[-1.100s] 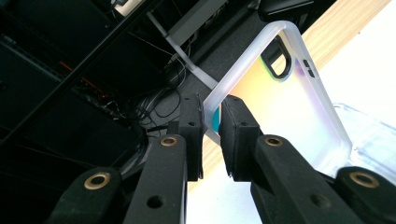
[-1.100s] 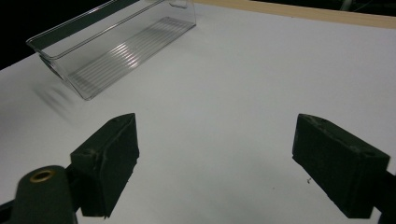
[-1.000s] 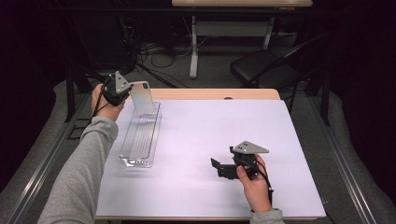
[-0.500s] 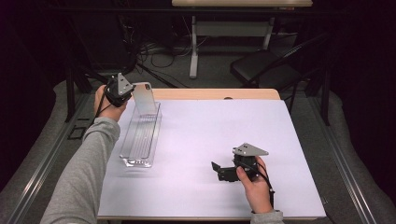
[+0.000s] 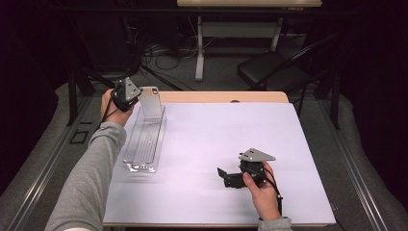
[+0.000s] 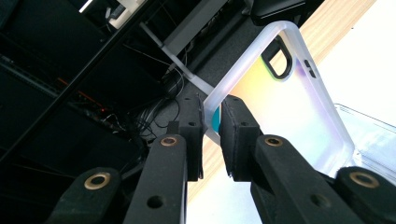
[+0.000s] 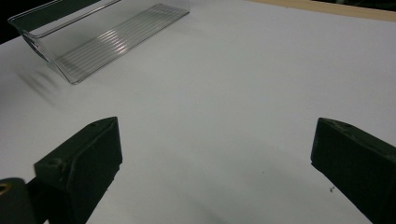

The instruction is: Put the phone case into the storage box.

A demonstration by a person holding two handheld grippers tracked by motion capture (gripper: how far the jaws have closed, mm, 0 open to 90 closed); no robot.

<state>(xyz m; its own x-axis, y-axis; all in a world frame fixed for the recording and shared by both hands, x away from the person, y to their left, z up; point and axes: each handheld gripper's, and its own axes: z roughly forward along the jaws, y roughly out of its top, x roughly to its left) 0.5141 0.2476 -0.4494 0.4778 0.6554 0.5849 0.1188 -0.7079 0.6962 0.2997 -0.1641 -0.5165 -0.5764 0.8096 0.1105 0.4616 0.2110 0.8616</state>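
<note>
My left gripper is shut on the edge of a clear phone case, which it holds upright over the far end of a clear plastic tray. In the left gripper view the pads of the left gripper pinch the frosted rim of the phone case, with the tray below. My right gripper rests low over the white table sheet at the near right. Its jaws have just been opening and stand wide, with nothing between them.
The white sheet covers a wooden table whose far edge shows bare. The tray lies far left of the right gripper. Behind the table stand a dark chair, a white table leg and cables on the floor.
My left gripper has shifted the phone case slightly to the right above the tray's far end. The right hand has stayed in place.
</note>
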